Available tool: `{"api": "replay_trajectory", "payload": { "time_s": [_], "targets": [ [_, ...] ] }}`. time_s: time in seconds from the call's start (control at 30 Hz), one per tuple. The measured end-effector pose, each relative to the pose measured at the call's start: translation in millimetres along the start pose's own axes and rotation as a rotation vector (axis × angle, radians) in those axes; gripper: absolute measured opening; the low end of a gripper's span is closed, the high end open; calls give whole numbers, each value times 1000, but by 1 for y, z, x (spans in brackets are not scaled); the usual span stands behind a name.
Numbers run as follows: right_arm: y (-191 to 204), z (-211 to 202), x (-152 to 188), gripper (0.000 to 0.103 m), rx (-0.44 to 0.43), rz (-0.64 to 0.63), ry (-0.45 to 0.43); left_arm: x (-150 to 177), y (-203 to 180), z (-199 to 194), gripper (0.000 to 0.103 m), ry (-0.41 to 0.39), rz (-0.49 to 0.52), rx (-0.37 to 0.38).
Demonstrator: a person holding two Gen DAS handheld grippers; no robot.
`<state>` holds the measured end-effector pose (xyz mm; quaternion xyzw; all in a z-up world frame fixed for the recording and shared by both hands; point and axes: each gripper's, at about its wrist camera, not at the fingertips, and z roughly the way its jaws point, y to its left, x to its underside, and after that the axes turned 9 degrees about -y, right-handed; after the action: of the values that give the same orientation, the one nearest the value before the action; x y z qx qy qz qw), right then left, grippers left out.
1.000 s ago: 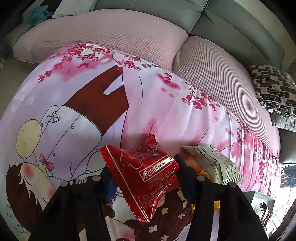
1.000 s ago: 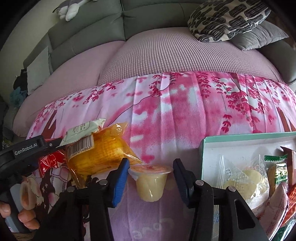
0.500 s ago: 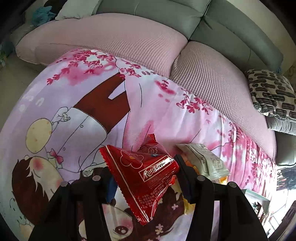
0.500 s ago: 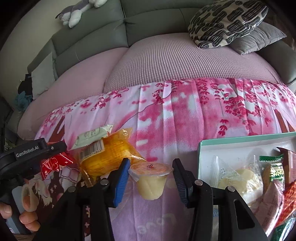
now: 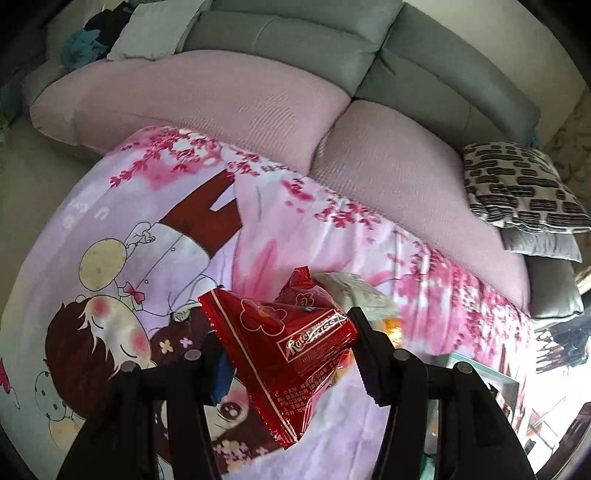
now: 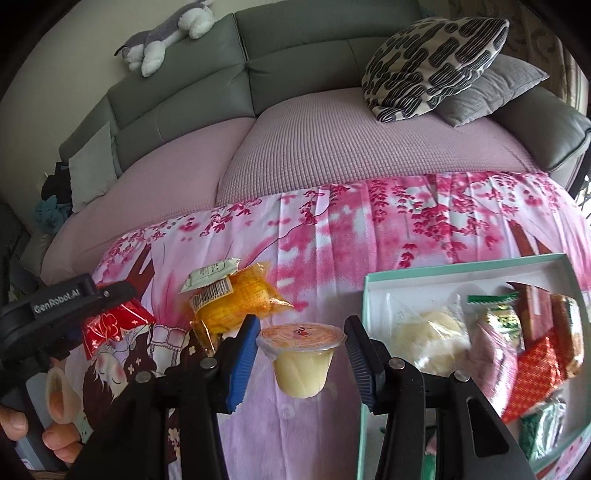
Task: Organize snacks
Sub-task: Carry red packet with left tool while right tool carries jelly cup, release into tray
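So the left gripper (image 5: 284, 347) is clamped on a red snack packet (image 5: 284, 343), pinched crosswise between its two fingers, with the packet's long end hanging down below them, clear of the printed cloth (image 5: 110, 240). Gripper is tilted steeply down at the table. The right gripper (image 6: 301, 354) is angled down the same way and has a jelly cup (image 6: 301, 354) squeezed at the rim between its blue pads (image 6: 242, 356); the cup sits upright, foil lid on top, pale yellow stuff inside, also off the cloth.

Just right of the right gripper there's a teal-edged white box (image 6: 461, 262) with a bunch of snacks in it: a clear bag of pale pieces (image 6: 428, 332), a green-and-white packet (image 6: 498, 314), a red-orange packet (image 6: 535, 373) and some brown ones at the far side. Between the two grippers, lying on the cloth, are an orange snack bag (image 6: 240, 299) and a small white packet (image 6: 210, 273) on top of it.

Only the right camera shows the box contents, the person's fingers (image 6: 55, 439) around the left gripper's handle, and a plush toy (image 6: 166, 33) on the sofa back. The left camera barely catches a corner of the box, but shows the cartoon girl printed on the cloth. Both see the patterned cushion (image 6: 432, 62) on the sofa (image 6: 314, 51).
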<state>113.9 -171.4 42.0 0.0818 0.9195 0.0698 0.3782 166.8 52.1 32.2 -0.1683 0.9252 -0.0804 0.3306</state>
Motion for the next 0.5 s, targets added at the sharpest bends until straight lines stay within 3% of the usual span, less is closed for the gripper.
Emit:
{"api": "replay_trajectory", "payload": {
  "time_s": [0.5],
  "targets": [
    [-49, -48, 2, 50, 92, 102, -46, 23, -42, -32, 58, 4, 56, 98]
  ]
}}
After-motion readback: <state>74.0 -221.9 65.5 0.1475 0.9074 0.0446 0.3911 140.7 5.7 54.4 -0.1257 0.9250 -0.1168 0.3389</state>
